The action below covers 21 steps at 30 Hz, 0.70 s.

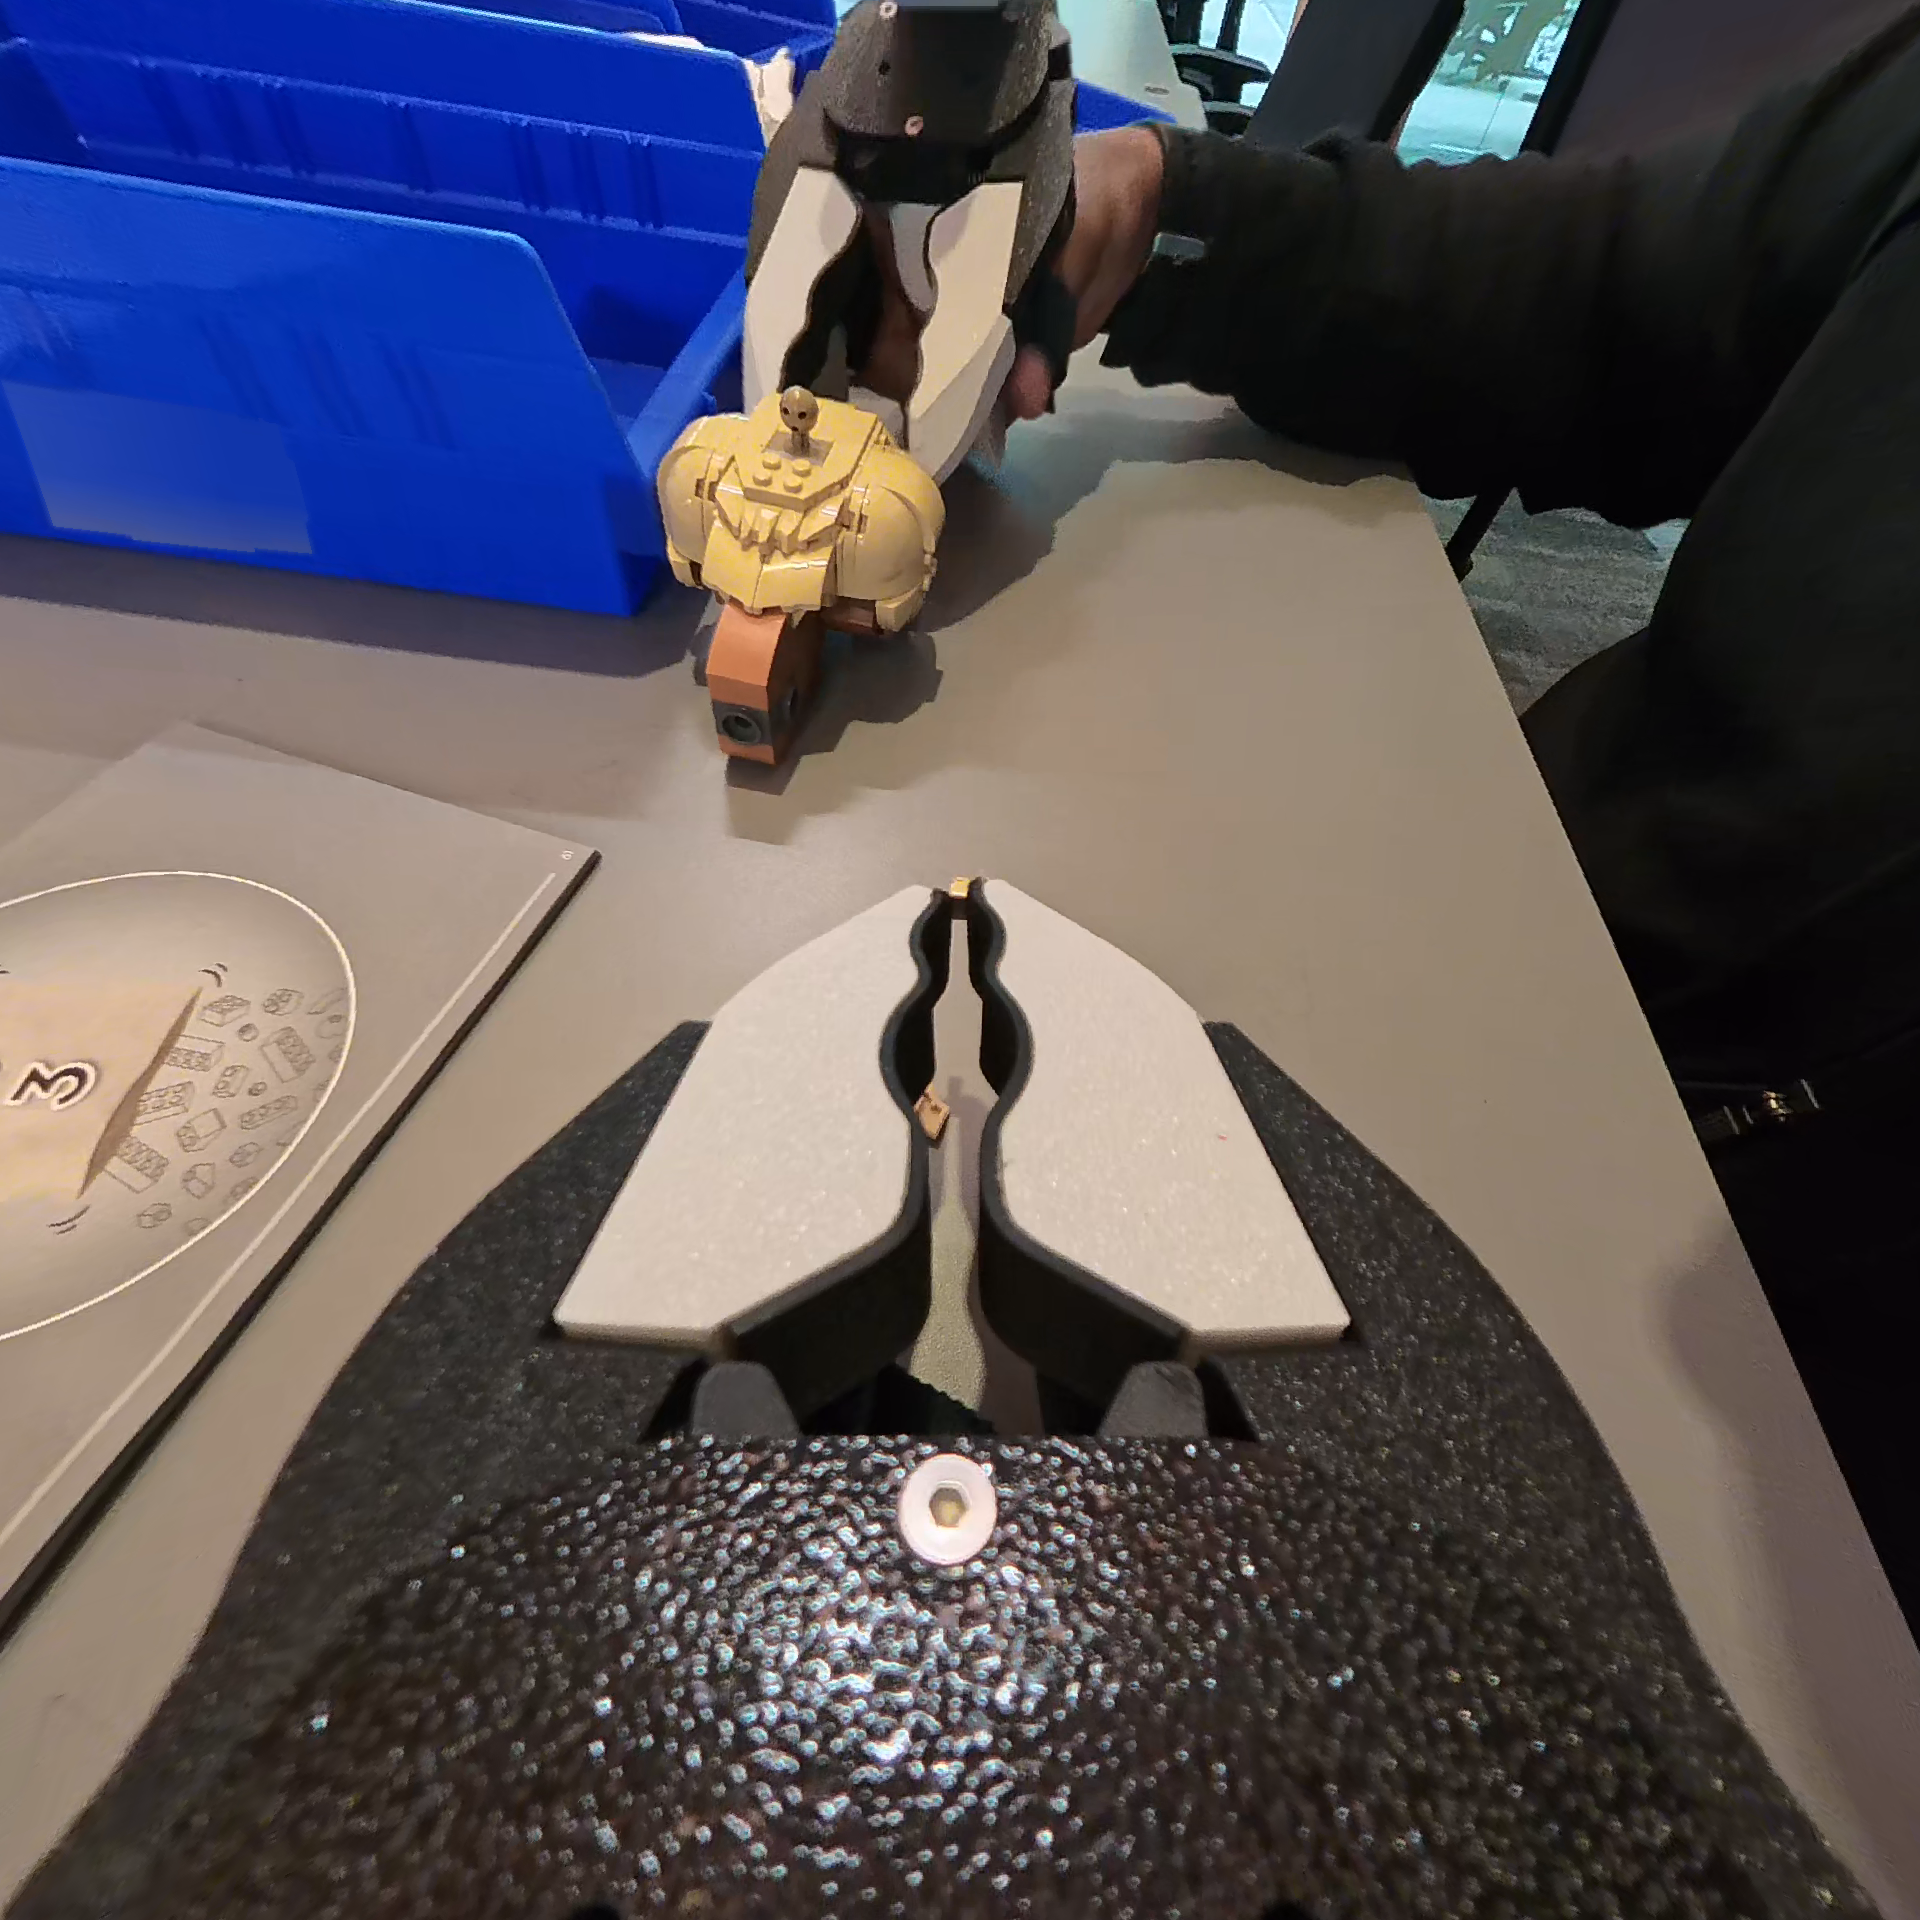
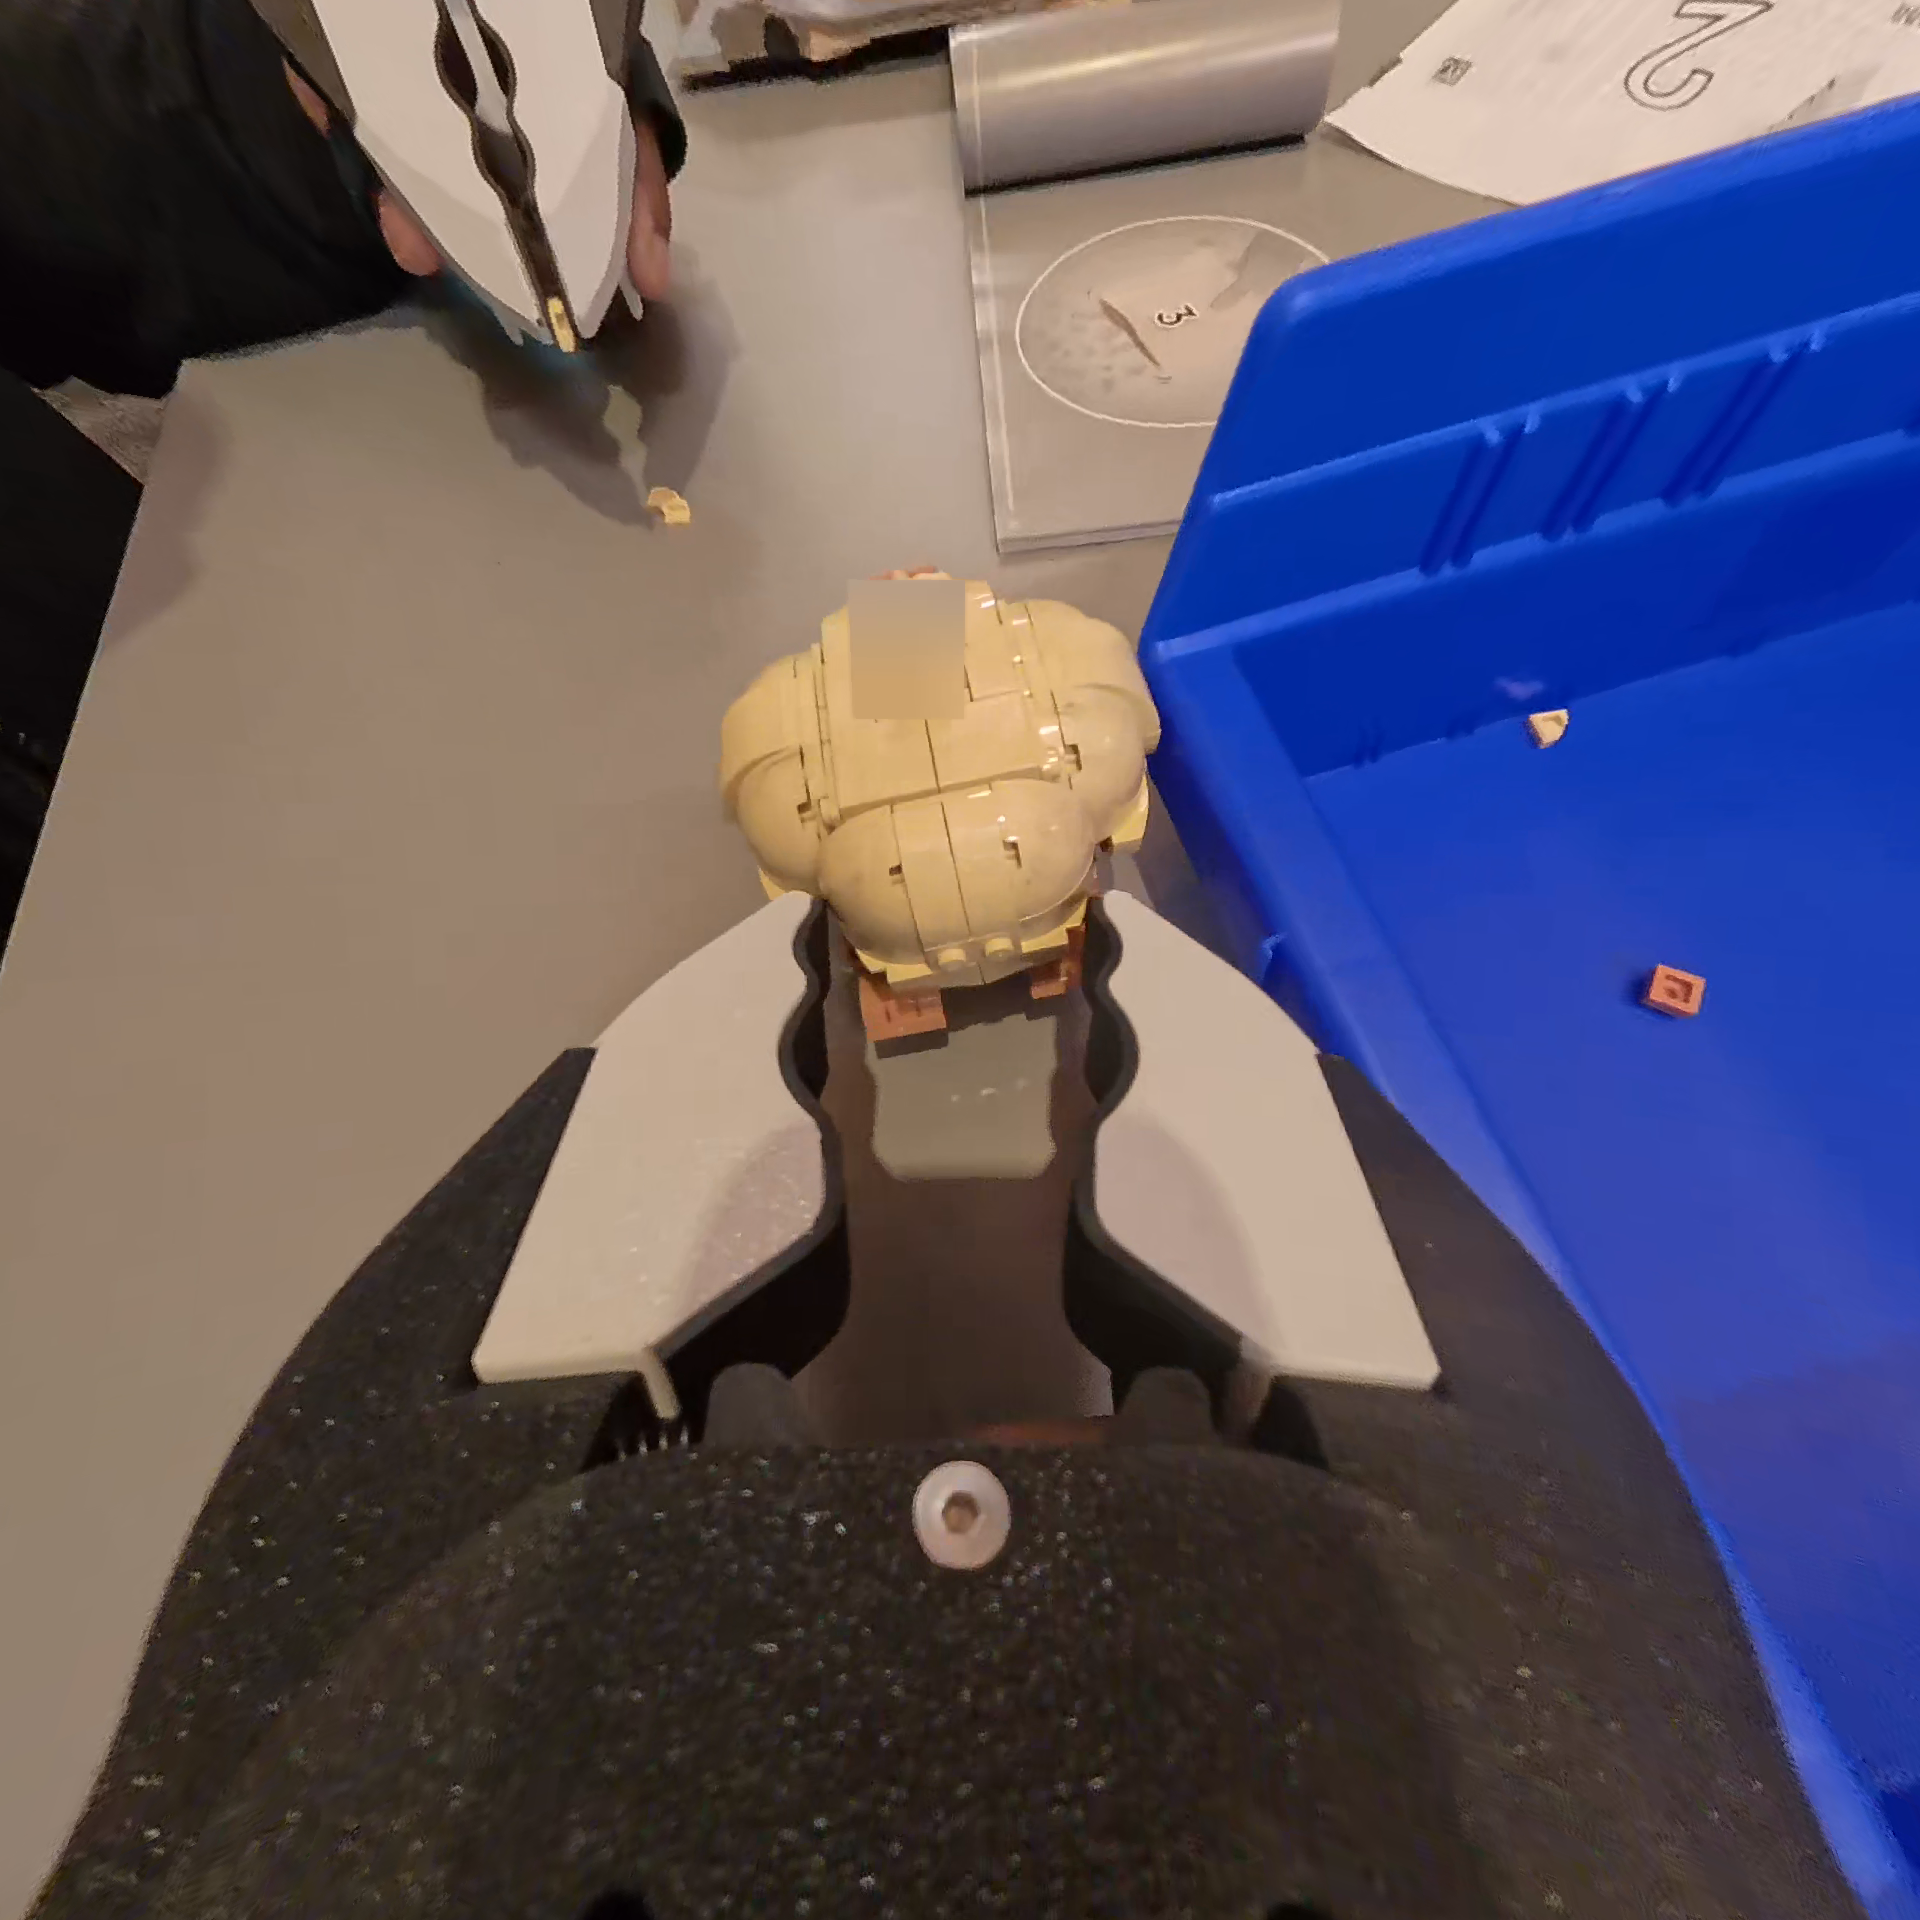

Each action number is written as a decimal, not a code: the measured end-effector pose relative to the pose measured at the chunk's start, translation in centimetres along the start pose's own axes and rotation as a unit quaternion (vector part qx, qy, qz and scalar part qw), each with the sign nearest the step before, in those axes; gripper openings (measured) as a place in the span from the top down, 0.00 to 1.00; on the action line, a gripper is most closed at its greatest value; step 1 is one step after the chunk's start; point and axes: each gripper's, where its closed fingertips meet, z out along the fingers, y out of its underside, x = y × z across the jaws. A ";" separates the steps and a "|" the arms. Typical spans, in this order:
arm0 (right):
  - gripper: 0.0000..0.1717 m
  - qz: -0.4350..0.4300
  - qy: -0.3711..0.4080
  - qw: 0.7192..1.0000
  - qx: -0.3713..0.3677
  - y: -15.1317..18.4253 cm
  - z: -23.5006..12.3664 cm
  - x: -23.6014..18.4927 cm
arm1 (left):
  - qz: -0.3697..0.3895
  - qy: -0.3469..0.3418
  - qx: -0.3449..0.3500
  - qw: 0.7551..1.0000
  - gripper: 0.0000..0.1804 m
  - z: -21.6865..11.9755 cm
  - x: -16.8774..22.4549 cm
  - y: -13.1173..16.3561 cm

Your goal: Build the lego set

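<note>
1. Centre stage is the tan brick-built model with rounded, bulging sides (image 2: pixel 935 769), standing on the grey bench (image 1: pixel 1195 727) hard by the front corner of the blue plastic bin (image 1: pixel 364 416); a reddish-brown block with a dark round socket (image 1: pixel 753 681) juts from its base towards the left gripper.
2. The right gripper (image 2: pixel 954 940) comes in from behind the model, fingers (image 2: pixel 707 1039) spread wide either side of the brown underside. The pads sit close to it, but I cannot see them pressing, so I read this as bracketing, not gripping (likely placed low to catch the narrow base, not the bulging shell).
3. The left gripper (image 1: pixel 961 891) hovers over the bench well short of the model, its fingers (image 1: pixel 790 1091) drawn together and pinching a tiny tan piece (image 1: pixel 960 886) right at the tips, a sensible hold for something that small.
4. Another small tan piece (image 2: pixel 669 505) lies loose on the bench below that gripper.
5. Inside the blue bin: a small tan piece (image 2: pixel 1548 727) near the divider wall, and a small orange-brown square piece (image 2: pixel 1673 990) on the floor; otherwise that compartment looks bare.
6. Left of the bin lies a dark grey printed booklet with a pale oval picture (image 1: pixel 156 1091), flat and out of the way.
</note>
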 end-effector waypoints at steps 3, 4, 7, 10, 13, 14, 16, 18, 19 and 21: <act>0.73 0.007 -0.006 1.000 0.012 -0.1 0.1 0.0 | 0.000 0.004 -0.003 1.000 0.99 0.0 0.1 0.1; 0.73 0.011 -0.006 1.000 0.014 -0.1 0.2 0.0 | 0.001 0.005 -0.004 1.000 0.99 0.0 0.2 0.1; 0.73 0.036 -0.006 0.999 0.017 -0.3 0.2 -0.2 | 0.001 0.008 -0.006 1.000 0.99 0.1 0.3 0.2; 0.73 0.079 -0.030 0.996 0.022 -0.5 0.3 -1.1 | -0.001 0.010 -0.007 1.000 0.99 0.0 0.3 0.2; 0.73 0.144 -0.045 0.988 0.021 -0.8 0.4 -1.9 | -0.002 0.012 -0.009 1.000 0.99 0.1 0.4 0.2; 0.73 0.170 -0.051 0.984 0.020 -0.9 0.5 -2.1 | -0.002 0.013 -0.010 1.000 0.99 0.1 0.5 0.3; 0.73 0.239 -0.071 0.968 0.020 -1.2 0.6 -2.7 | -0.003 0.017 -0.011 1.000 0.99 0.1 0.6 0.3; 0.73 0.308 -0.114 0.945 0.016 -1.3 0.7 -3.7 | -0.007 0.023 -0.010 1.000 0.99 0.2 0.8 0.2; 0.73 0.338 -0.137 0.931 0.010 -1.2 0.8 -4.3 | -0.009 0.027 -0.010 1.000 0.99 0.2 1.0 0.2; 0.73 0.379 -0.164 0.911 0.001 -1.2 1.1 -5.1 | -0.012 0.033 -0.010 0.999 0.99 0.2 1.2 0.2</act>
